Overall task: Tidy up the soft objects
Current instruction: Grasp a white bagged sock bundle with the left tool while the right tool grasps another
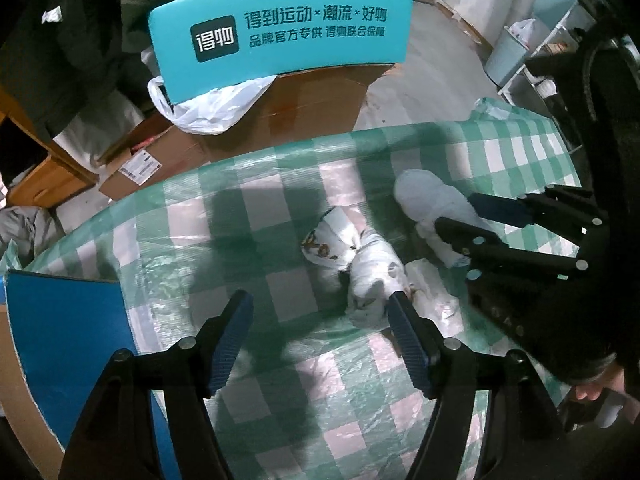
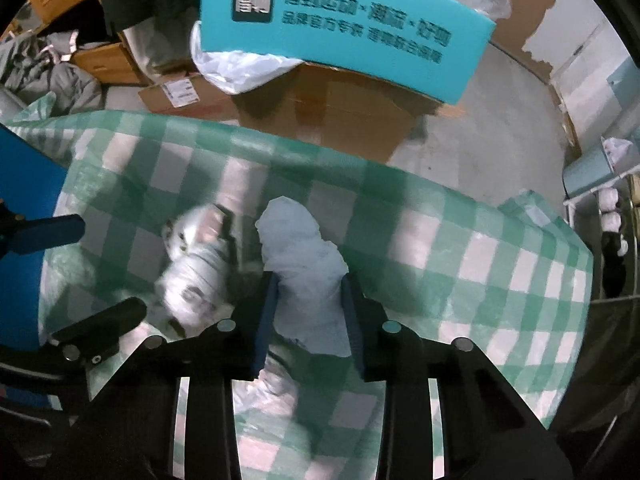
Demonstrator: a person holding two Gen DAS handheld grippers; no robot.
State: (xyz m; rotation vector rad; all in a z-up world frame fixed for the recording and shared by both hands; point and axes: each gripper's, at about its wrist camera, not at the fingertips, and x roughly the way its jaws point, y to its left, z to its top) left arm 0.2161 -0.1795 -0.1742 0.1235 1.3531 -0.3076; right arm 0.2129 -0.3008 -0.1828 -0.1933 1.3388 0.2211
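A plain white rolled cloth bundle (image 2: 304,264) lies on the green-and-white checked tablecloth (image 2: 460,264). My right gripper (image 2: 310,292) is shut on it, one pad on each side; it also shows in the left wrist view (image 1: 468,214) on the same bundle (image 1: 424,196). A patterned white rolled bundle (image 1: 352,256) lies in the middle of the cloth; in the right wrist view (image 2: 196,264) it is blurred. My left gripper (image 1: 320,320) is open and empty, its right fingertip (image 1: 400,308) beside the patterned bundle's near end.
A blue box (image 1: 68,340) stands at the table's left edge. A teal-lidded cardboard carton (image 1: 280,40) with a white plastic bag (image 1: 208,108) stands on the floor beyond the table. Wooden furniture (image 2: 80,20) and piled clothes are at the far left, shelving (image 1: 552,52) at the right.
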